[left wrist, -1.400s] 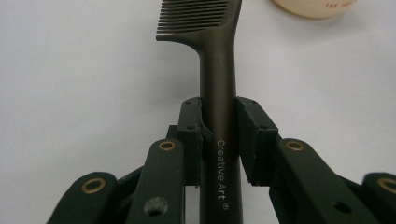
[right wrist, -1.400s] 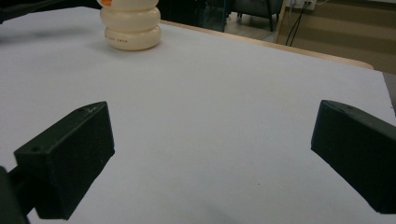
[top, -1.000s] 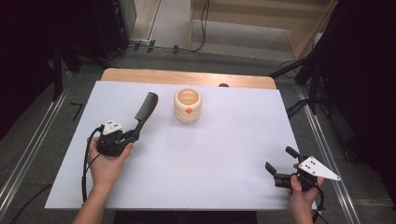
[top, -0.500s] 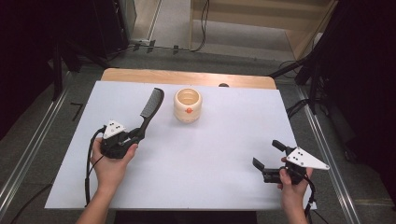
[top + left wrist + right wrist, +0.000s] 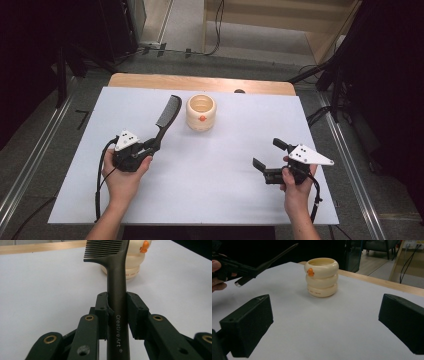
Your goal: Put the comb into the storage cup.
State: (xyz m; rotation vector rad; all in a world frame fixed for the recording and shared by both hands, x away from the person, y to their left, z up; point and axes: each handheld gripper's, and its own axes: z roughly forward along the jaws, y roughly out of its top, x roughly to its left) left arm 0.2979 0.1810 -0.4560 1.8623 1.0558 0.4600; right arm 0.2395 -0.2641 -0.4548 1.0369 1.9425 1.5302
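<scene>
A black comb [image 5: 168, 113] with "Creative Art" on its handle [image 5: 117, 290] is held off the table and points up and away. My left gripper [image 5: 150, 145] is shut on the handle, with a jaw pad on each side [image 5: 117, 308]. A cream ring-stacked cup [image 5: 201, 112] with an orange duck bill stands upright just right of the comb's teeth. My right gripper [image 5: 270, 154] is open at the table's right, its jaws wide apart and empty [image 5: 324, 325], and it faces the cup [image 5: 322, 277]. The comb [image 5: 274, 258] and left gripper [image 5: 229, 267] show beyond it.
A white sheet [image 5: 215, 180] covers the table, with a wooden edge strip [image 5: 200, 82] at the back. Metal rails [image 5: 30, 165] run along both sides. Dark equipment and cables stand behind the table.
My right gripper has moved left and forward, toward the table's middle. My left gripper has shifted slightly right with the comb still in it.
</scene>
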